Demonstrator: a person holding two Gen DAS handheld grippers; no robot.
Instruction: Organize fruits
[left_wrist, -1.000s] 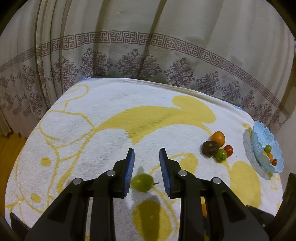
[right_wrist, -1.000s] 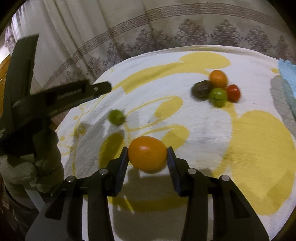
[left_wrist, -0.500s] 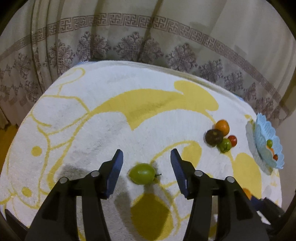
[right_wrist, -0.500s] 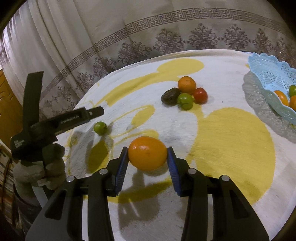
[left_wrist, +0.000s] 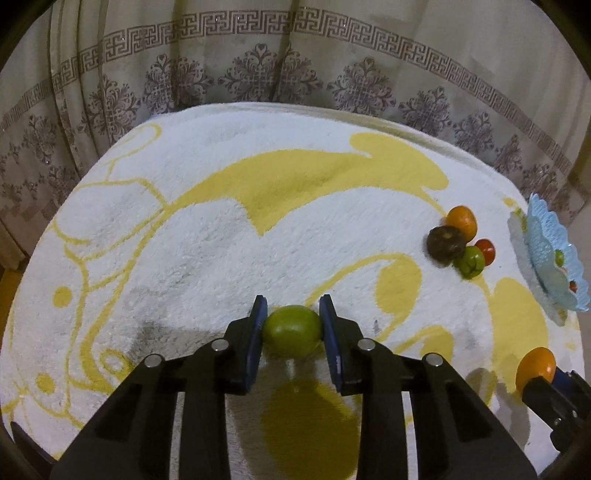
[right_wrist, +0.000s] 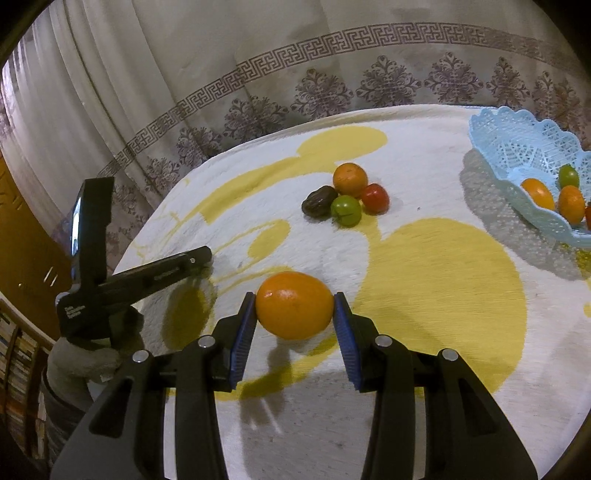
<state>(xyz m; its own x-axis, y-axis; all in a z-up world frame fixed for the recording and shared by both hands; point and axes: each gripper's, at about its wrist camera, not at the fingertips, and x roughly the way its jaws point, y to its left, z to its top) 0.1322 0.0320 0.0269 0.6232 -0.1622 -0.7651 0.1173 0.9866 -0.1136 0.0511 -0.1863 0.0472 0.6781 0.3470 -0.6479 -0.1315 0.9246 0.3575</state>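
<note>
A white cloth with yellow patterns (left_wrist: 207, 236) is covering the whole table, with a patterned curtain (left_wrist: 258, 66) hanging behind it. At the cloth's far right edge a light blue lace-patterned basket (right_wrist: 517, 147) is sitting with a few orange, green and red fruits lying inside. The right gripper (right_wrist: 295, 317) is clenching a large orange (right_wrist: 294, 310) between its blue pads, holding it above the cloth, well short of the basket. The left gripper (left_wrist: 291, 328) is grasping a green fruit (left_wrist: 291, 329), both pads pressing its sides, low over the cloth near the front. Between the grippers and the basket a small cluster is lying together: an orange fruit (right_wrist: 350, 180), a dark brown fruit (right_wrist: 319, 203), a small green fruit (right_wrist: 346, 210) and a red fruit (right_wrist: 375, 198), each touching its neighbours.
</note>
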